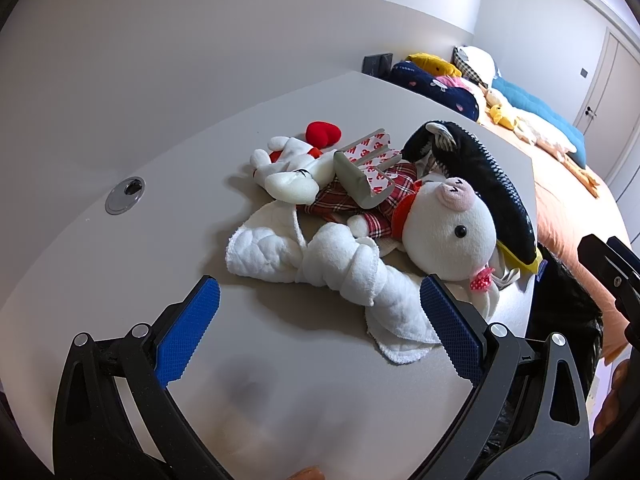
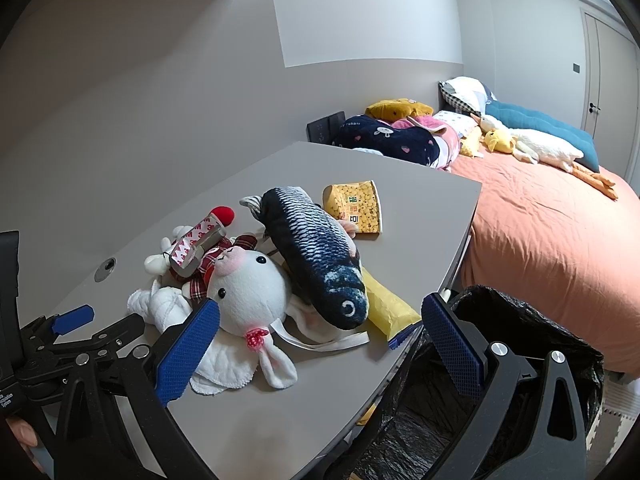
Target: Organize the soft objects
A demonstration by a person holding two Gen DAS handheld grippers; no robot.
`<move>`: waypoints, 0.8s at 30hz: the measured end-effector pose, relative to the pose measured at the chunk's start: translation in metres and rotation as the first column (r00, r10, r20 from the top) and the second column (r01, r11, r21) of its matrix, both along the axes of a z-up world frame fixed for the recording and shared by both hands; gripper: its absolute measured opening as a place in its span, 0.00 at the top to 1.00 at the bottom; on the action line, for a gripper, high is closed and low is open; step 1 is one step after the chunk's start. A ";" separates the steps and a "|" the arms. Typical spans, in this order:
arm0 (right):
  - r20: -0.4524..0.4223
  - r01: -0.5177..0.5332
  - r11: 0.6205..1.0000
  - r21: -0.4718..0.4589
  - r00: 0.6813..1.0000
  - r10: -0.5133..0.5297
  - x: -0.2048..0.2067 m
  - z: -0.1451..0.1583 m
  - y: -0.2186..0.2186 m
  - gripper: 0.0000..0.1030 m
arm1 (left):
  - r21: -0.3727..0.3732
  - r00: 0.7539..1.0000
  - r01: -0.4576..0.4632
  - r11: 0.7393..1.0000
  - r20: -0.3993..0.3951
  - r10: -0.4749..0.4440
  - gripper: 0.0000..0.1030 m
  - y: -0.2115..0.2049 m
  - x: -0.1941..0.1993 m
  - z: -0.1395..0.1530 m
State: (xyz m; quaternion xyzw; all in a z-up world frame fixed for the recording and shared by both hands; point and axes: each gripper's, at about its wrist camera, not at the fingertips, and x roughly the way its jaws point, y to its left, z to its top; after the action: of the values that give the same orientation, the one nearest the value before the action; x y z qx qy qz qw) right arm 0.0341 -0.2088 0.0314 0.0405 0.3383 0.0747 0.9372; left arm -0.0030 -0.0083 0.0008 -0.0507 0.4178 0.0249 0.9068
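A heap of soft things lies on the grey table. A white rabbit plush in a red plaid dress rests on a knotted white cloth. Behind it are a dark blue fish plush, a small white plush with a red heart, and a grey foam strip with red-printed tape. My left gripper is open just in front of the cloth, holding nothing. My right gripper is open near the table's front corner, the rabbit and fish beyond its fingers.
A yellow printed pouch and a yellow pad lie by the fish. A black bin bag gapes beside the table's right edge. The bed with orange sheet carries pillows and plush ducks. A cable grommet sits at the table's left.
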 end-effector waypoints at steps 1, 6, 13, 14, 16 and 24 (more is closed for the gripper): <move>0.000 0.000 1.000 0.000 1.000 0.000 0.000 0.000 0.000 0.02 | 0.003 1.000 0.001 1.000 0.000 -0.001 0.06 0.000 0.000 0.000; -0.001 0.000 1.000 -0.001 1.000 0.000 0.000 0.000 0.000 0.03 | 0.003 1.000 -0.003 1.000 -0.003 0.003 0.06 0.002 0.001 0.000; -0.001 0.000 1.000 -0.002 1.000 0.000 0.000 -0.001 -0.001 0.02 | 0.007 1.000 0.000 1.000 -0.004 0.000 0.06 0.002 0.001 -0.001; -0.001 0.000 1.000 -0.003 1.000 0.000 0.000 -0.001 -0.001 0.02 | 0.006 1.000 0.000 1.000 -0.004 0.000 0.06 0.002 0.001 -0.001; -0.002 0.001 1.000 -0.005 1.000 -0.001 -0.001 -0.001 -0.002 0.03 | 0.009 1.000 0.001 1.000 -0.007 -0.001 0.06 0.002 0.002 -0.001; -0.005 0.003 1.000 -0.011 1.000 -0.003 -0.003 -0.004 -0.006 0.02 | 0.018 1.000 0.005 1.000 -0.011 -0.005 0.06 0.000 0.003 -0.002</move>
State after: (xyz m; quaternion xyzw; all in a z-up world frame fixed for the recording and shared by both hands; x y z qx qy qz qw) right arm 0.0309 -0.2146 0.0276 0.0362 0.3410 0.0714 0.9366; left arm 0.0003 -0.0078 -0.0012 -0.0412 0.4228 0.0268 0.9049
